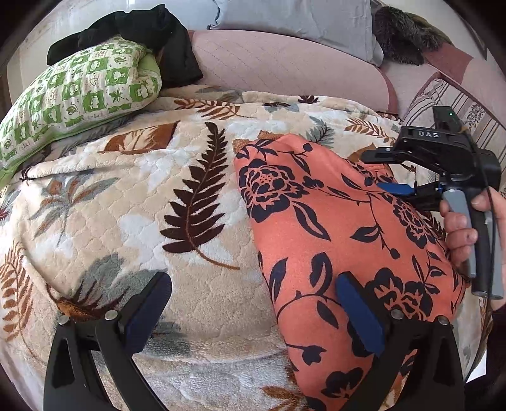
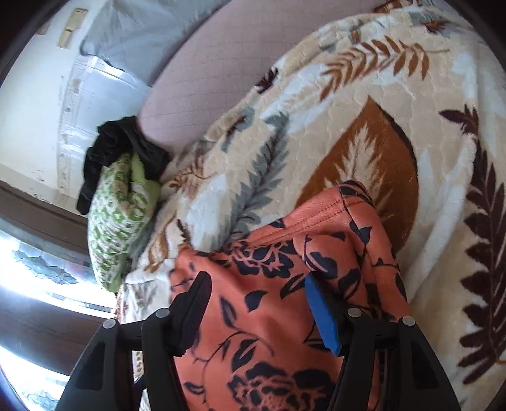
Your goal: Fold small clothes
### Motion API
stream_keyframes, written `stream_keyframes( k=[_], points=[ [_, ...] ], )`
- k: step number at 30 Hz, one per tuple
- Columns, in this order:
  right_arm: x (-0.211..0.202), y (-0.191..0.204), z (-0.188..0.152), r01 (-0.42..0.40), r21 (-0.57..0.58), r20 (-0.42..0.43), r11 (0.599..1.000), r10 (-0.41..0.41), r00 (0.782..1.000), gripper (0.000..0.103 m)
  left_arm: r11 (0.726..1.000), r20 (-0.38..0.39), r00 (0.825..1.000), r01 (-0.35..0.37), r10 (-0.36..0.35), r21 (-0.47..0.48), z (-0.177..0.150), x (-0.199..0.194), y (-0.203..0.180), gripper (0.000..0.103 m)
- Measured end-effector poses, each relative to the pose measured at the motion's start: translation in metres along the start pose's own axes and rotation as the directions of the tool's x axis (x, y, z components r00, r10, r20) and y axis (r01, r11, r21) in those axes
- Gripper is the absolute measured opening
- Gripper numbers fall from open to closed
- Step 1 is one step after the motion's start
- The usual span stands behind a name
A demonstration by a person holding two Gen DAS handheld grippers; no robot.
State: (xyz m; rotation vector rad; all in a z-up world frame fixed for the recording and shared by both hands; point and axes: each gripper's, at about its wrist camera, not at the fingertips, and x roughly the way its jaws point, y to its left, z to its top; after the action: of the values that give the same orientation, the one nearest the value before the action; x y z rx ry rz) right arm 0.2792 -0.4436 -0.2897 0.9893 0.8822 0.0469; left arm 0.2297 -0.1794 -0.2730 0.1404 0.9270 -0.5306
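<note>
An orange garment with dark blue flowers lies folded on a cream blanket with a leaf pattern. My left gripper hangs open just above the near end; its right finger is over the garment's left edge and its left finger is over bare blanket. My right gripper, held by a hand, stands open at the garment's far right edge. In the right wrist view the right gripper straddles the garment. Cloth lies between its jaws, but its blue pad stays uncovered.
A green patterned pillow with black clothes on top sits at the far left. Behind the blanket are a pink quilted cushion, a grey pillow, a dark furry item and striped cloth.
</note>
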Motion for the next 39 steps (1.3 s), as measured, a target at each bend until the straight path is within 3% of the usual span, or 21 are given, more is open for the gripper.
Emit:
stream_keyframes(
  k=[4,10,15,19,24,31,39],
  points=[
    [-0.008,0.001,0.003,-0.02,0.026,0.022,0.999,0.019,1.0,0.066,1.0,0.015,1.0,-0.01,0.009,0.014,0.001,-0.003,-0.001,0.103],
    [-0.063,0.001,-0.015,-0.028,-0.018,0.097,0.999,0.029,0.995,0.067,1.0,0.04,0.999,-0.002,0.002,0.012,0.001,-0.015,-0.001,0.103],
    [-0.09,-0.02,-0.032,0.016,-0.001,0.095,1.0,-0.015,0.995,0.068,1.0,0.054,0.999,-0.006,0.005,0.018,0.0,-0.022,-0.002,0.103],
    [-0.101,-0.05,-0.052,0.001,0.04,0.057,0.999,-0.003,0.998,0.068,1.0,0.066,0.998,0.007,-0.009,0.024,0.0,-0.025,-0.003,0.103],
    [-0.099,-0.068,-0.063,-0.003,0.018,0.006,1.0,0.003,1.0,0.068,0.999,0.058,0.998,0.036,-0.037,0.016,0.001,-0.023,-0.006,0.103],
    [-0.066,-0.077,-0.064,-0.045,0.023,-0.121,0.999,0.047,0.991,0.069,0.999,0.04,0.998,0.045,-0.046,0.03,0.0,-0.013,-0.013,0.103],
    [-0.05,-0.067,-0.065,-0.091,-0.004,-0.158,0.996,0.09,0.983,0.074,0.997,0.019,0.998,0.067,-0.068,0.031,-0.001,-0.006,-0.015,0.103]
  ],
)
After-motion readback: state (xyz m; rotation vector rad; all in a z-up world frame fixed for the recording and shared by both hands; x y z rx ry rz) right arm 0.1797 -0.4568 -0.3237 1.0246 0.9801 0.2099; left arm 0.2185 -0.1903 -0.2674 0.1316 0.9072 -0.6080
